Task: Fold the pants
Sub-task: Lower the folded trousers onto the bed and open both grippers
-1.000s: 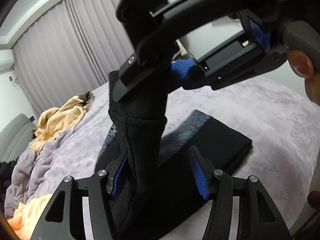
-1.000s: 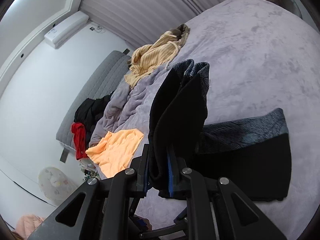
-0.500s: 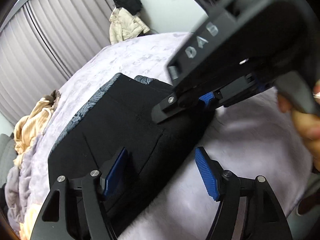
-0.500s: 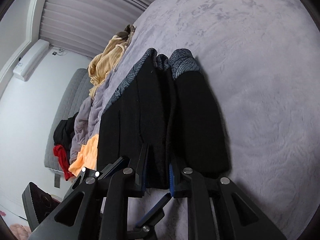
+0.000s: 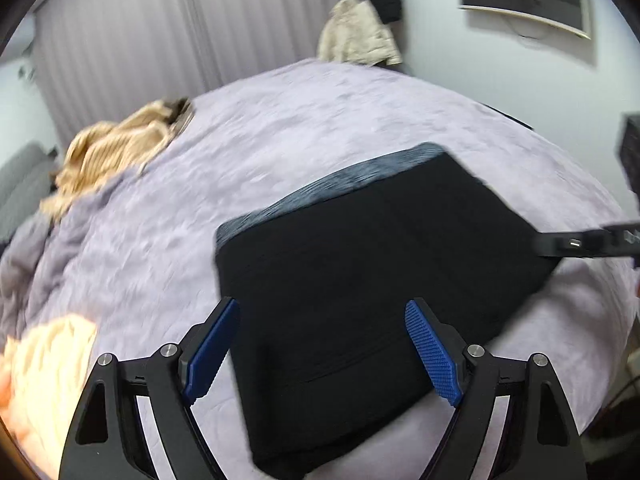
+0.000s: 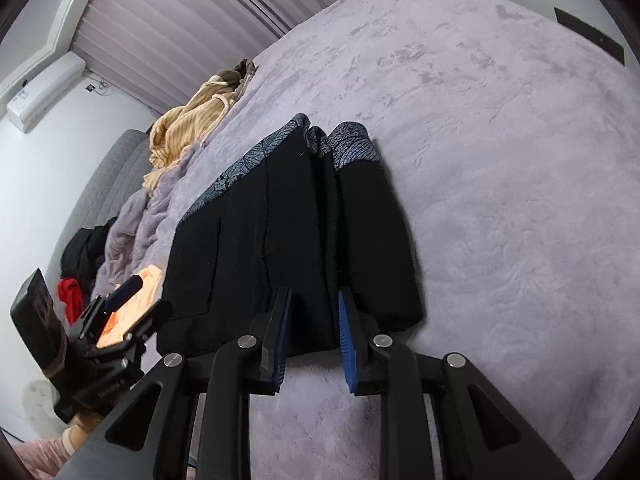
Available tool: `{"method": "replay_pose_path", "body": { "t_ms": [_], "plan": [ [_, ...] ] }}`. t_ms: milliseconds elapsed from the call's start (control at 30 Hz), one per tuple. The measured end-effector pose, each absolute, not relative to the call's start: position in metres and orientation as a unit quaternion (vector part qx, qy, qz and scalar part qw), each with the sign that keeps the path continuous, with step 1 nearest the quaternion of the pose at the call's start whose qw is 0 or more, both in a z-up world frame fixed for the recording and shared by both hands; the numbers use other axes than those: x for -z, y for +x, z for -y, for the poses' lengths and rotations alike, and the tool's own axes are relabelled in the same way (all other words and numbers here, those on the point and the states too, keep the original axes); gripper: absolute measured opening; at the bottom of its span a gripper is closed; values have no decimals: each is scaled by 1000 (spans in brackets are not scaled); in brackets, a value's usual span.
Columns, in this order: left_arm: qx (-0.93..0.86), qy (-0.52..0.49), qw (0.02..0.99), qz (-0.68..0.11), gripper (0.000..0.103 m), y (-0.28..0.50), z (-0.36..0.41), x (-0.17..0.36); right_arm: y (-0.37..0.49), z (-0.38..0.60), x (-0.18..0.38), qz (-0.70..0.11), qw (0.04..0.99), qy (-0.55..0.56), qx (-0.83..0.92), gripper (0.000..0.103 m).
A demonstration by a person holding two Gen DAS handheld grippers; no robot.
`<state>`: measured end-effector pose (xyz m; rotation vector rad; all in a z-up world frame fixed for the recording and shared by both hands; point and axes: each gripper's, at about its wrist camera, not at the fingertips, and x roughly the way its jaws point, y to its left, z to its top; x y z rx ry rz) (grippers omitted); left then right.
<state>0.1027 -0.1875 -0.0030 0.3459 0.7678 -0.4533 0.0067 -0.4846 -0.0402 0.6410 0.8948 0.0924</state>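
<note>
The black pants (image 5: pixel 360 280) lie folded in a thick rectangle on the lilac bed cover, with a blue-grey patterned waistband along the far edge. My left gripper (image 5: pixel 320 348) is open and empty, just above their near edge. In the right wrist view the pants (image 6: pixel 288 232) lie flat, and my right gripper (image 6: pixel 312 340) has its jaws parted a little at their near edge, holding nothing. The left gripper also shows in the right wrist view (image 6: pixel 120 308), at the left. Part of the right gripper shows at the right edge of the left wrist view.
The lilac bed cover (image 6: pixel 500 160) stretches wide to the right. A tan striped garment (image 5: pixel 120 148) lies at the far left of the bed, an orange one (image 5: pixel 44 364) at the near left. A grey sofa with dark and red clothes (image 6: pixel 76 264) stands beyond.
The right gripper laid the held fold down on the pants and let go, its jaws now slightly parted. The left gripper released the fabric and drew back; the right gripper moved off right.
</note>
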Motion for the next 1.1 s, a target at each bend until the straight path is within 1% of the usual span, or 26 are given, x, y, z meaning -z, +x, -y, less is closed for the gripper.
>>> {"method": "replay_pose_path", "body": {
  "t_ms": [67,167,233,333,433,567,700,767,867,1000,1100],
  "plan": [
    [197,141,887,-392,86,119,169,9,0,480,29,-430,861,272,-14,24],
    [185,131,875,-428,86,122,164,27,-8,475,9,-416,877,238,16,24],
    [184,131,875,-428,86,128,162,41,-9,467,-4,-401,887,228,6,24],
    [183,144,881,-412,86,118,166,43,1,447,-15,-402,896,187,-3,24],
    [187,141,878,-418,86,128,163,44,14,426,-7,-417,897,148,-6,24],
    [198,126,868,-437,86,134,158,43,24,423,27,-447,878,173,-5,24],
    [179,119,879,-425,86,146,149,32,16,425,31,-439,881,177,-7,24],
    [162,97,884,-427,86,163,141,27,16,422,31,-442,882,165,-5,24],
    [149,51,878,-453,86,194,133,27,16,416,31,-442,884,150,4,24],
    [104,37,879,-463,86,240,132,34,14,414,30,-440,885,148,6,24],
    [108,50,855,-505,86,259,138,57,12,415,32,-438,886,155,1,24]
  ]
}}
